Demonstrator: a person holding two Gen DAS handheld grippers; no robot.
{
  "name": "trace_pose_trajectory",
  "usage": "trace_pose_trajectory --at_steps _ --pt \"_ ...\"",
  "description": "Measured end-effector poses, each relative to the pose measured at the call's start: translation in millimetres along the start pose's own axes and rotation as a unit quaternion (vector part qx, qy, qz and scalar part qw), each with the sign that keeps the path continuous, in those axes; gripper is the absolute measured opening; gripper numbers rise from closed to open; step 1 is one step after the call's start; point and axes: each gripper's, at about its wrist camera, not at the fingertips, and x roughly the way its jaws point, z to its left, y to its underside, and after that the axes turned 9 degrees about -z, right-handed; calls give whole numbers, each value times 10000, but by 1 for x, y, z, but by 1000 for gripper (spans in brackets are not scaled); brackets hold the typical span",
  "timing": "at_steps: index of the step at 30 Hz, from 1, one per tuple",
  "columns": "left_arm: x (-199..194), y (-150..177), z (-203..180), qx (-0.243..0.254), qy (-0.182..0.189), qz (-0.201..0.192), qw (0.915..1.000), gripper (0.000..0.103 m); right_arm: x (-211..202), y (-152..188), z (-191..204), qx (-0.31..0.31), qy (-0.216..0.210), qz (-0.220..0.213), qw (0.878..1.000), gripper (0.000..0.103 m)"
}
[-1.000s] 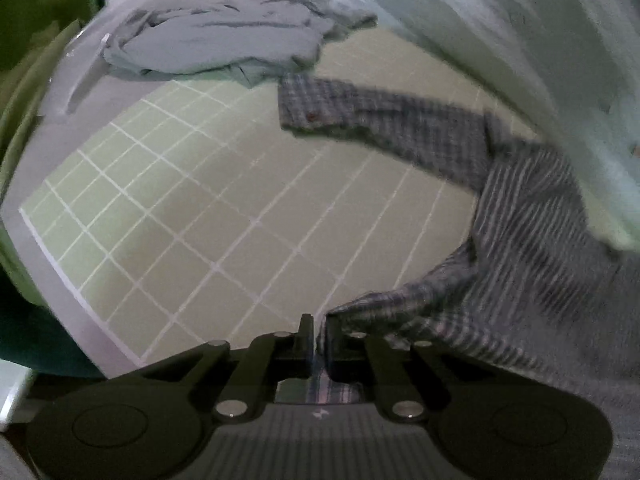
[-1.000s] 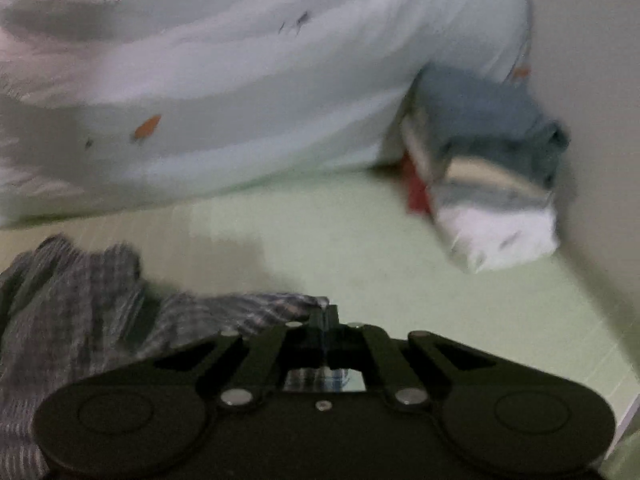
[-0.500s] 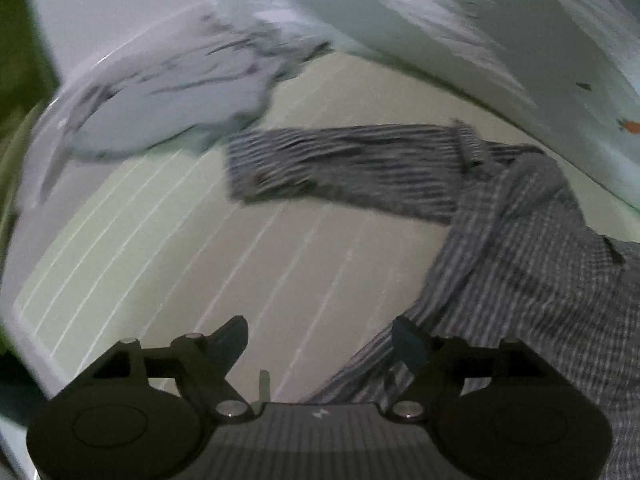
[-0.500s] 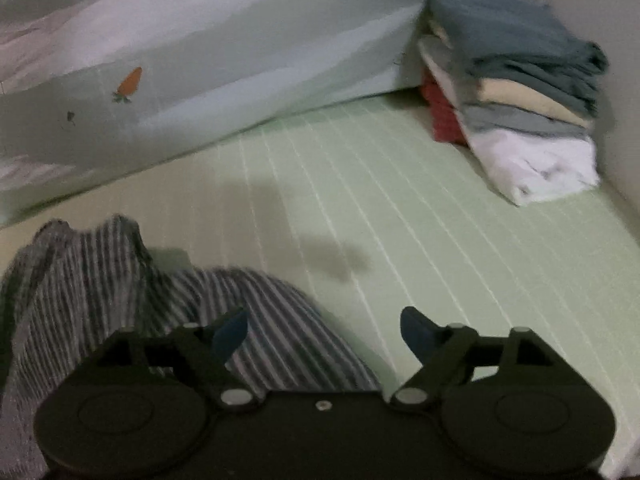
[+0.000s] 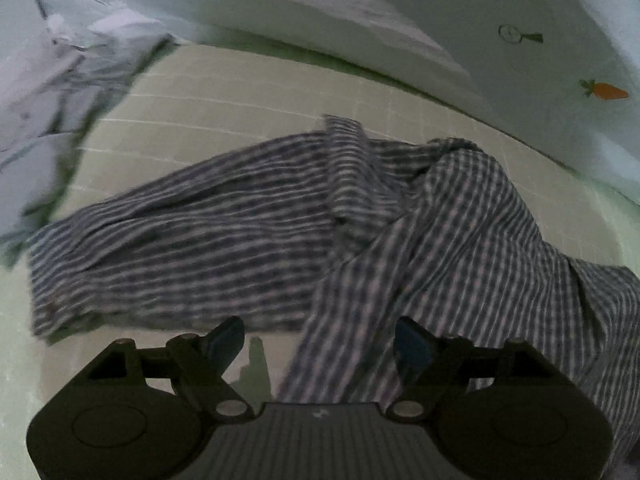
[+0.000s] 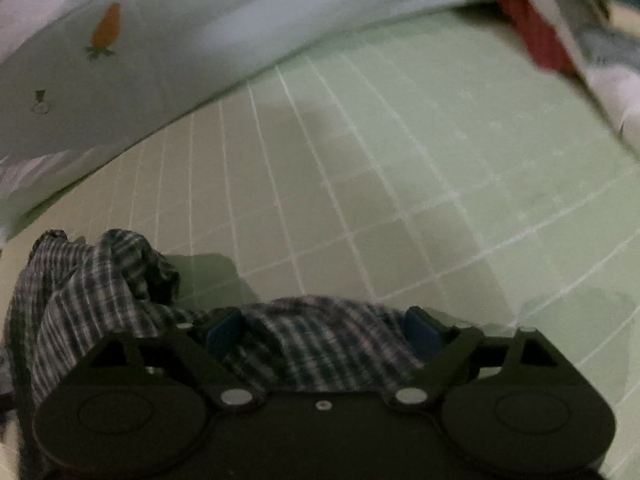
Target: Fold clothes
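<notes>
With both tongs, left gripper (image 5: 318,340) and right gripper (image 6: 320,330), spread wide and pinching nothing, and the checked shirt (image 5: 280,232) lumpy on the green mat (image 6: 400,160), could grab two layers and fold crooked.

Left gripper (image 5: 318,340): jaws spread wide, blue-padded fingertips (image 5: 224,338) well apart, nothing clamped between them, aimed forward and downward, held low. Right gripper (image 6: 320,330): jaws likewise spread wide, blue pads (image 6: 420,332) well apart and gripping nothing, also held low and pointed forward. Black linkage arms of both angled outward from their pivot screws
</notes>
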Motion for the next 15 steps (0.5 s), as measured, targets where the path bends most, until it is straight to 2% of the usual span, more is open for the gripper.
trace_pose_trajectory --at_steps 2,3,4,5,6,7,8,11,15 --pt "11 -5 -8 72 59 110 9999 69 0 0 1 5 5 40 10000 97" --pt "14 -6 -11 97 104 144 9998 51 1 1 1 -7 7 71 10000 97" --pt "16 -7 -13 95 168 173 9997 28 0 2 2 -30 -32 107 9999 94" --pt "16 -7 -14 66 212 165 9996 14 -1 2 3 -59 -101 114 9999 87" --pt "15 -8 -14 30 247 144 9996 4 -3 2 5 -142 -147 102 9997 65" --pt "14 -8 -15 -6 282 123 9995 4 -6 2 7 -259 -176 90 9995 46" --pt "8 -9 -14 -33 311 31 9995 3 -9 3 7 -273 -264 58 9993 8" --pt "-19 -11 -10 -111 427 -394 9982 3 -24 3 6 -190 -555 -135 9982 6" --pt "-81 -2 9 -314 494 -1110 9921 3 -91 7 4 -305 -571 -1115 9917 5"
